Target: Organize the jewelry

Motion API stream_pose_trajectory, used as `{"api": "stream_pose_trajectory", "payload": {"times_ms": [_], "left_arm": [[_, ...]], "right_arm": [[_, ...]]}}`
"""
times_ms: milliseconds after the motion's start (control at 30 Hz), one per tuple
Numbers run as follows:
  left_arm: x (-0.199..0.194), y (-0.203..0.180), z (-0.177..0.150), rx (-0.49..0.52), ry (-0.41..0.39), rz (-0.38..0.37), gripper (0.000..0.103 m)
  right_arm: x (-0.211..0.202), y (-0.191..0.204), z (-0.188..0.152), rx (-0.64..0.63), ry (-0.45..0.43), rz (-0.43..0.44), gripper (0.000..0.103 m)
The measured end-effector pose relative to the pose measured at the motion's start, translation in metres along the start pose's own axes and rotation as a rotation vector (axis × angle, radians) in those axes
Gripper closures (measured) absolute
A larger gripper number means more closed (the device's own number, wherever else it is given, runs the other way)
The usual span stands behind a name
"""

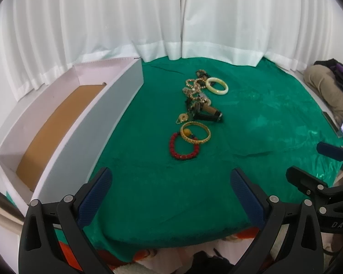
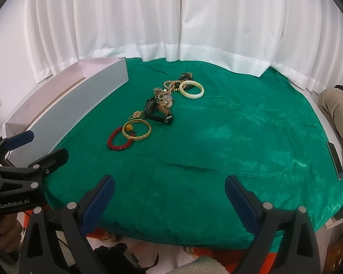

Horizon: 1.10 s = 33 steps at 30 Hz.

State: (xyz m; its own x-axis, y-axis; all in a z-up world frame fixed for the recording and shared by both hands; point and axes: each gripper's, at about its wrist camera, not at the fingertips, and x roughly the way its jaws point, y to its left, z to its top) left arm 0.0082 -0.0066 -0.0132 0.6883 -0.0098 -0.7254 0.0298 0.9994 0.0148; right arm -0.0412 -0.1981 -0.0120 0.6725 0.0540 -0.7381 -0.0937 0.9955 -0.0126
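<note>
Both grippers are hovering over the near edge of the green cloth [image 1: 251,118], nothing held. Left gripper [image 1: 171,178]: fingers spread wide apart. Right gripper [image 2: 169,185]: fingers also wide apart, sitting just beside the left one.

Jewelry is lying in a loose line down the middle of the cloth, well ahead of both grippers. Nearest: red bead bracelet [image 1: 183,146], with a gold bangle [image 1: 195,132] overlapping its far side. Beyond that a small gold pendant [image 1: 183,117], then a black watch [image 1: 209,115] lying on its side. Farther back a tangle of gold chains [image 1: 194,89], and a pale cream bangle [image 1: 216,85] touching its right side.

White open box [image 1: 103,123] with a brown floor is sitting along the cloth's left edge, apart from the jewelry. White curtains [image 1: 148,18] are hanging behind.
</note>
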Motion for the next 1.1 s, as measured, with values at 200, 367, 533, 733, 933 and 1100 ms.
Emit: {"api": "stream_pose_trajectory", "payload": {"times_ms": [200, 367, 533, 733, 933, 1100], "left_arm": [[0.0023, 0.0002, -0.0015, 0.000, 0.009, -0.002, 0.001], [0.0025, 0.0004, -0.0010, 0.001, 0.009, -0.002, 0.000], [0.0045, -0.0004, -0.0020, 0.003, 0.017, -0.001, 0.000], [0.0050, -0.0004, -0.0021, 0.004, 0.020, -0.001, 0.000], [0.0049, -0.0002, -0.0021, 0.003, 0.024, 0.001, 0.000], [0.0047, -0.0005, -0.0033, 0.004, 0.030, 0.003, 0.000]], "right_arm": [[0.0011, 0.0010, -0.0010, 0.000, 0.005, 0.003, 0.004], [0.0014, 0.0016, -0.0015, 0.001, 0.006, 0.004, 0.004], [0.0023, 0.0008, -0.0023, 0.003, 0.009, 0.007, 0.004], [0.0024, 0.0012, -0.0026, 0.003, 0.009, 0.007, 0.004], [0.0025, 0.0012, -0.0025, 0.002, 0.009, 0.007, 0.004], [0.0028, 0.0018, -0.0026, 0.002, 0.011, 0.007, 0.004]]}}
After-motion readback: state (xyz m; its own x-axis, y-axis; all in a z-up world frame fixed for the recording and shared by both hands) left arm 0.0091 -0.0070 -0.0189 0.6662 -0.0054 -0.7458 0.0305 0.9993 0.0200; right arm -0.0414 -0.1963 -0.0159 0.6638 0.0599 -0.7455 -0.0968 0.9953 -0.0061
